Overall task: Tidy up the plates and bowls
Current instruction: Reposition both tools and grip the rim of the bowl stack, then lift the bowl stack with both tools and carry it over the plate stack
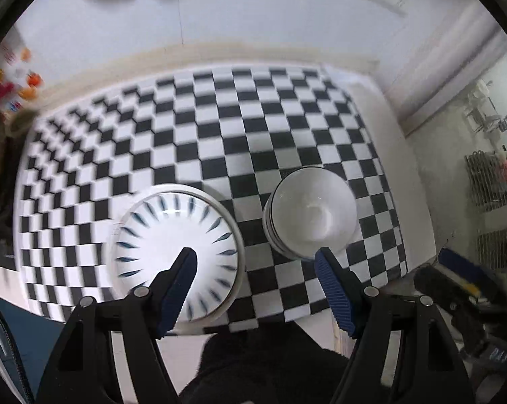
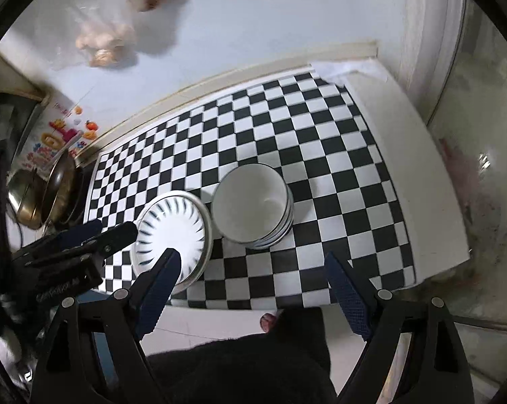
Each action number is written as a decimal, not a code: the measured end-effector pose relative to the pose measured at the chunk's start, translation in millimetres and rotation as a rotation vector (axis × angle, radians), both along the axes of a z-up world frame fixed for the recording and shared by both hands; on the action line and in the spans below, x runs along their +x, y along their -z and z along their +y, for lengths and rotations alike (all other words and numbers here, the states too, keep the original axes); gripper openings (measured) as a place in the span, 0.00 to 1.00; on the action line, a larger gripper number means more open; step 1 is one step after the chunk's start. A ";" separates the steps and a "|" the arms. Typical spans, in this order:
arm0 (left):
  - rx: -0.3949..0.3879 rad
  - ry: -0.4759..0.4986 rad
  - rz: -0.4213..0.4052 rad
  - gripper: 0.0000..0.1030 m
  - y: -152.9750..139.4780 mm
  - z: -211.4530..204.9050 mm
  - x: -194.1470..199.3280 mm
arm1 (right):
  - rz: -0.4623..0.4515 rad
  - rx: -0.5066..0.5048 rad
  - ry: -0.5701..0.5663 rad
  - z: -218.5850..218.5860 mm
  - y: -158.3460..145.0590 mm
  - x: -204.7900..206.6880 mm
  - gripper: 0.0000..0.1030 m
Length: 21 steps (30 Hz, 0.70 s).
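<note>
A stack of white plates (image 1: 176,235) with a blue leaf pattern sits near the front edge of a black-and-white checkered cloth (image 1: 219,128). Just to its right stands a stack of white bowls (image 1: 312,215) with dark rims. My left gripper (image 1: 255,256) hovers open above the gap between the two stacks, touching neither. From the right wrist view, the plates (image 2: 171,232) and bowls (image 2: 253,202) lie ahead. My right gripper (image 2: 251,259) is open and empty over the cloth's front edge. The left gripper (image 2: 113,230) reaches in from the left by the plates.
Metal pots (image 2: 41,198) stand left of the cloth below a wall with colourful stickers (image 2: 61,134). A plastic bag (image 2: 102,43) hangs on the back wall. The white table top (image 2: 404,168) ends at the right beside a glass partition. A person's dark sleeve (image 2: 253,363) fills the bottom.
</note>
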<state>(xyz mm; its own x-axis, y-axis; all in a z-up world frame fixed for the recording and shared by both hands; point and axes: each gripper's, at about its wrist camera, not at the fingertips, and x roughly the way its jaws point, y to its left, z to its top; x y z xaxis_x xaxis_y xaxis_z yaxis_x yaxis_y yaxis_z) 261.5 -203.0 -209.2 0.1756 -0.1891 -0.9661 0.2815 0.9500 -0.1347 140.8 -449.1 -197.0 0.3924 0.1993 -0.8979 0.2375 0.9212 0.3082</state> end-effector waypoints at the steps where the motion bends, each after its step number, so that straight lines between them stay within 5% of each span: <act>1: 0.021 -0.001 0.039 0.69 16.3 -3.8 13.8 | 0.010 0.017 0.008 -5.2 11.5 6.8 0.87; 11: -0.019 0.080 0.337 0.69 112.9 -44.5 80.9 | 0.160 0.252 0.068 -40.0 138.0 67.9 0.86; 21: -0.101 0.105 0.468 0.67 161.8 -56.3 97.9 | 0.286 0.456 0.086 -40.2 222.6 96.0 0.71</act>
<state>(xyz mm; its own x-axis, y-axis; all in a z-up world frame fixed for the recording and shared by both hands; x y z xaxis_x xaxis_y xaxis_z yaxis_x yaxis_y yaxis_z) 359.3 -259.3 -371.0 -0.2980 -0.2797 -0.9127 0.2619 0.8955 -0.3599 236.8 -489.3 -419.6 0.1773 0.5712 -0.8014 0.4391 0.6829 0.5838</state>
